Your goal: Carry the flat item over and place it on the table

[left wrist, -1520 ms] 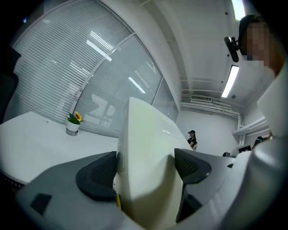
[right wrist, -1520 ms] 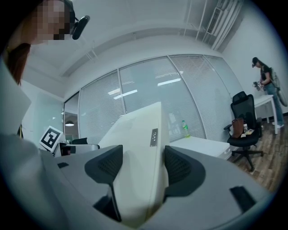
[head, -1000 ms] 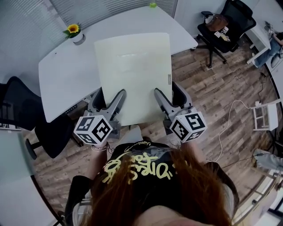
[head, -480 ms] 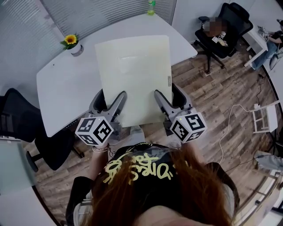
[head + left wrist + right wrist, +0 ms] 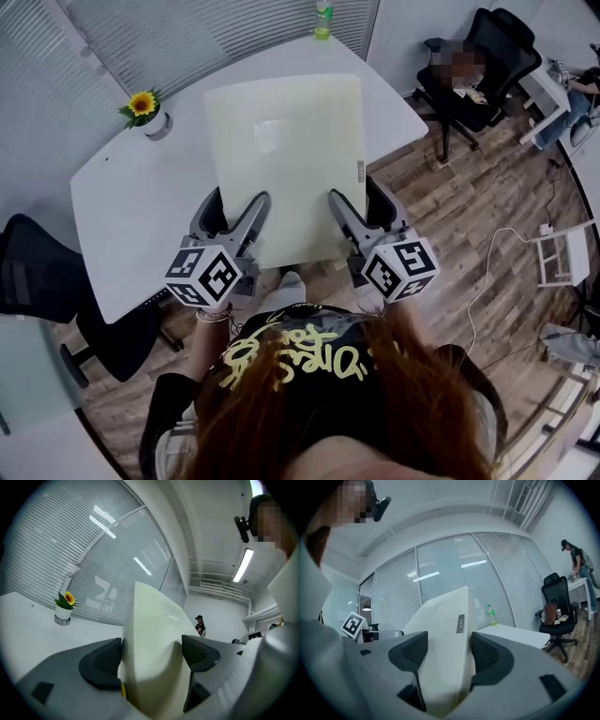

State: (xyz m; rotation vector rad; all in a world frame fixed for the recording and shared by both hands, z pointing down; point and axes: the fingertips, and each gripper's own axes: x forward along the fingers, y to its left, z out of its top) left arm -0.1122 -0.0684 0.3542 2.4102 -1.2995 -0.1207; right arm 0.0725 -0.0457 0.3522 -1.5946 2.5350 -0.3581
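Note:
A large flat cream-white panel (image 5: 286,159) is held level above the white table (image 5: 131,216), reaching out over most of its width. My left gripper (image 5: 234,211) is shut on the panel's near edge at the left, and my right gripper (image 5: 358,208) is shut on the near edge at the right. In the left gripper view the panel (image 5: 152,648) fills the gap between the dark pads. The right gripper view shows the panel (image 5: 440,639) clamped the same way, a small grey tag on its side edge.
A potted sunflower (image 5: 145,108) stands at the table's far left and a green bottle (image 5: 322,21) at its far edge. Black office chairs stand at the left (image 5: 37,281) and far right (image 5: 487,66). A person (image 5: 576,562) stands by a white desk at the far right.
The panel and both grippers have moved forward over the table; the table's near edge now lies closer to me. Both grips are unchanged.

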